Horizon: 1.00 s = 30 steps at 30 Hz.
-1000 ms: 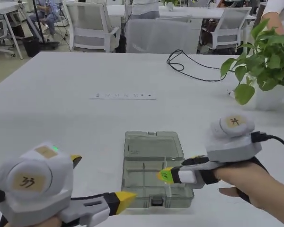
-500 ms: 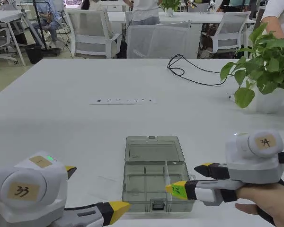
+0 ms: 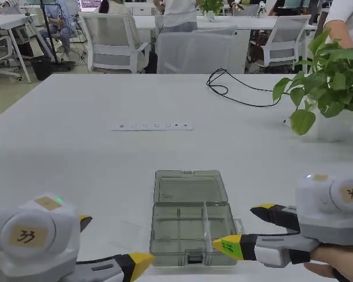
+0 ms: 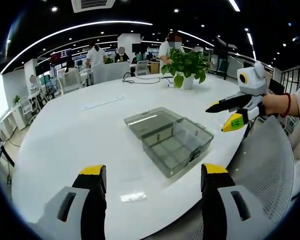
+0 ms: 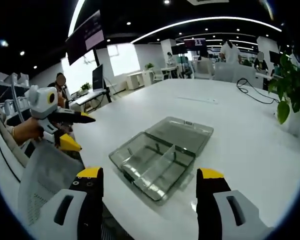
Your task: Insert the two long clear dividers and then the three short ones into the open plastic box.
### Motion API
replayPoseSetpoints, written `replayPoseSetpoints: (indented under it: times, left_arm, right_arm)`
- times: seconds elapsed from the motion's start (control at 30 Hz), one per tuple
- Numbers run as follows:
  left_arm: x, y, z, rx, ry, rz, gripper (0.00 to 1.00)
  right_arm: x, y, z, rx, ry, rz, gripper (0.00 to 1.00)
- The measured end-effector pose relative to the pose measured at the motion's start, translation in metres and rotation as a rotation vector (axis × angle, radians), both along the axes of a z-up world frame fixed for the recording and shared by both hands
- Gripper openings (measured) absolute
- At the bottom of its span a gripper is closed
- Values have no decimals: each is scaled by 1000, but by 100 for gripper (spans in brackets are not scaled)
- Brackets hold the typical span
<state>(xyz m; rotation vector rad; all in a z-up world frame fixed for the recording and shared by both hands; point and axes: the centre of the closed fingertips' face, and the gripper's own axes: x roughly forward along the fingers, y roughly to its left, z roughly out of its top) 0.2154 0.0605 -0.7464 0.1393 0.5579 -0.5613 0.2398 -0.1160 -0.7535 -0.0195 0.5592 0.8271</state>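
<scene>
Head view: the open plastic box [image 3: 191, 228] sits at the near middle of the table [image 3: 94, 147]. Its tray's long axis runs left to right, and its lid [image 3: 191, 189] lies flat on the far side. Dividers already stand in the tray; their count cannot be told. The right gripper [image 3: 245, 227] is just right of the box, its near jaw tip at the tray's near right corner. Its jaws are spread and carry nothing. The left gripper [image 3: 110, 241] is left of the box and a little apart from it, also spread and empty. The right gripper is the nearer of the 2.

Left gripper view: the jaws stand wide apart with nothing between them. The box lies ahead and to the right. A small clear flat piece [image 4: 134, 196], probably a divider, lies on the table between the jaws and the box.

Right gripper view: the jaws are wide open and empty, with the box straight ahead.

Change: 1 second ago the right gripper's near jaw tip overlapped the tray's interior. It has since drawn back to the right edge.
</scene>
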Motion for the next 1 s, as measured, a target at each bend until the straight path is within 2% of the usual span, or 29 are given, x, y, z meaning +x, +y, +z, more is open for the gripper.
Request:
replayPoseSetpoints:
  times: [0.1,0.17,0.23,0.33,0.43,0.5,0.6,0.73,1.0]
  left_arm:
    - [2,2,-6,7,25,12,76]
    - [3,4,-13,18,57,20,73]
    - [5,6,-17,27,68,25,71]
    - [9,13,-29,76,97,39,66]
    - [13,16,-35,81,113,48,64]
    - [15,19,-42,95,138,56,62]
    - [19,21,-48,103,152,63,60]
    - [22,23,-56,102,193,79,58]
    - [29,29,-67,135,234,85,54]
  right_arm:
    - [1,-1,1,6,-2,-5,77]
    - [2,-2,2,5,-9,-7,77]
    - [2,-2,3,7,-15,-5,77]
    - [2,-2,6,9,-27,-1,77]
    - [-1,-2,7,-4,-44,9,77]
    - [-3,-2,5,-23,-54,18,77]
    - [-5,-2,3,-36,-61,24,77]
    - [-7,-3,2,-58,-72,31,77]
    - [-9,0,2,-63,-85,34,77]
